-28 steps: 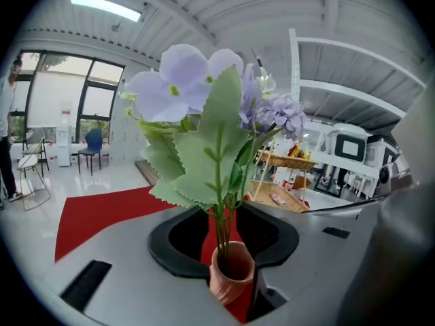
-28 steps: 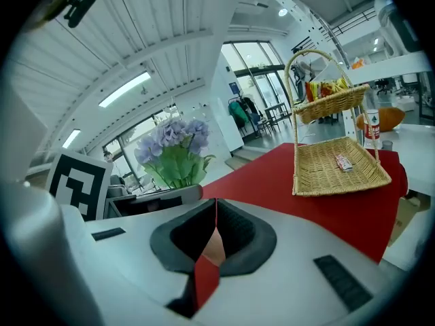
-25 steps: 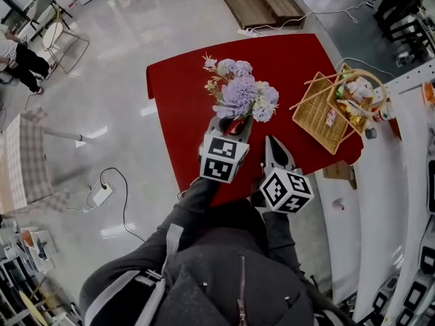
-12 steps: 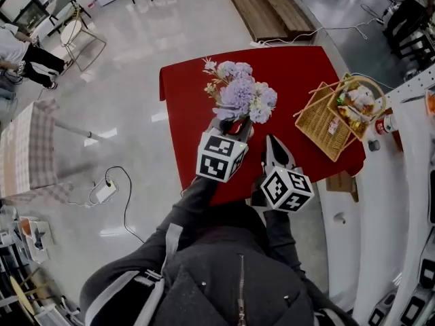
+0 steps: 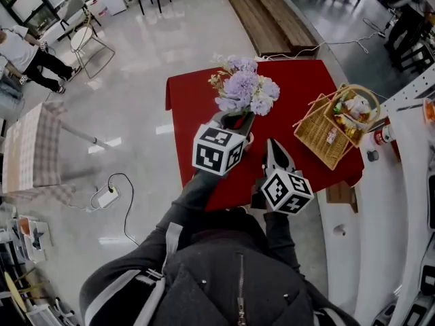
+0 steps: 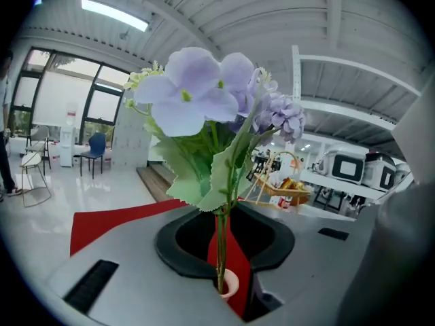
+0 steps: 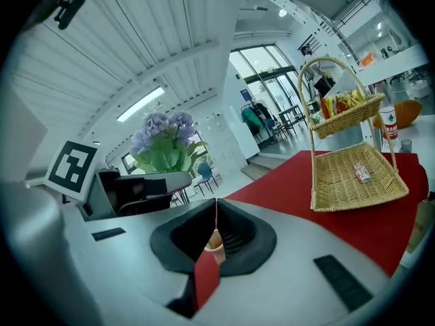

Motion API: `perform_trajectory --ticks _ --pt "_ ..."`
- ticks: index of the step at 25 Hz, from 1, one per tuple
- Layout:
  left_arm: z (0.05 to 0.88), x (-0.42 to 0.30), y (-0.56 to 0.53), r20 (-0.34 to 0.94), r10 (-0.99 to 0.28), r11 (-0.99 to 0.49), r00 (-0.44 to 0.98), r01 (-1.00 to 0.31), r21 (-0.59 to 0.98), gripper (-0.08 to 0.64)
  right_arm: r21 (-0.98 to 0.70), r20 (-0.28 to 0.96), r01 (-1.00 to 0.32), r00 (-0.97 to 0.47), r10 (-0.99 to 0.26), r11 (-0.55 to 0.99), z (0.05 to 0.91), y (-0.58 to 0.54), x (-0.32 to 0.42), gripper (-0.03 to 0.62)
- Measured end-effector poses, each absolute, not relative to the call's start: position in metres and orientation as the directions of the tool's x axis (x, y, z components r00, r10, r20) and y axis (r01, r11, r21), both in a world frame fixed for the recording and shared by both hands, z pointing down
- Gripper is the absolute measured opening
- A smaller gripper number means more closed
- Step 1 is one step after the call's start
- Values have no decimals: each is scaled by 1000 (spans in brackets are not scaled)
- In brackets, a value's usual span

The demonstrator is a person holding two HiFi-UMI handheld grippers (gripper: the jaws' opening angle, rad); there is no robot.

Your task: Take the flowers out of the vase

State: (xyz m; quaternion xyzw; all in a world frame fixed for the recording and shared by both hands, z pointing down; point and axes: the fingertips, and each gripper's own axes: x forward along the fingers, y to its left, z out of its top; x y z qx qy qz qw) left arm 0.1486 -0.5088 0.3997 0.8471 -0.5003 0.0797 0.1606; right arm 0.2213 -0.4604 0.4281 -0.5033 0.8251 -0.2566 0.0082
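Note:
A bunch of pale purple flowers (image 5: pixel 245 87) with green leaves stands over the red table (image 5: pixel 299 87). My left gripper (image 5: pixel 234 119) is shut on its thin green stems (image 6: pixel 221 250); its jaws have just been closing on them. The blooms (image 6: pixel 204 94) fill the left gripper view above the jaws (image 6: pixel 221 212). Below the stems shows the small pink vase rim (image 6: pixel 230 285), also seen on the table (image 5: pixel 249 140). My right gripper (image 5: pixel 273 148) sits just right of the vase, jaws shut, tips together (image 7: pixel 216 206). Beyond them the vase (image 7: pixel 213 240) shows through the gap.
A wicker basket (image 5: pixel 333 124) with packets stands at the table's right side, handle up (image 7: pixel 353 168). A small bottle (image 5: pixel 383 136) sits beyond it. White machines line the right edge. A person (image 5: pixel 27 49) and a chair (image 5: pixel 88 43) are far left; a bench (image 5: pixel 262 15) lies behind the table.
My left gripper has risen with the flowers in it, so the bunch stands higher over the vase. The right gripper has stayed beside the vase.

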Motion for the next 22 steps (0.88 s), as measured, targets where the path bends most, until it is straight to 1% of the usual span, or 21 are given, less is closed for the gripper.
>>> perform_trajectory --ticks 10,13,17,22 --pt "350 148 -519 257 -814 -479 520 -853 208 72 -450 211 -804 -519 -829 389 412 -468 220 11" --pt "333 139 -519 251 -821 -479 513 -858 186 71 -460 197 -790 -535 -822 404 406 -472 214 11" --pt "309 124 -516 214 -835 -471 507 -860 197 71 -459 170 -769 -568 -805 445 395 -478 200 11" --pt "309 93 -506 213 -864 -419 456 -886 197 71 -458 157 -737 -617 -771 497 393 -480 177 11"
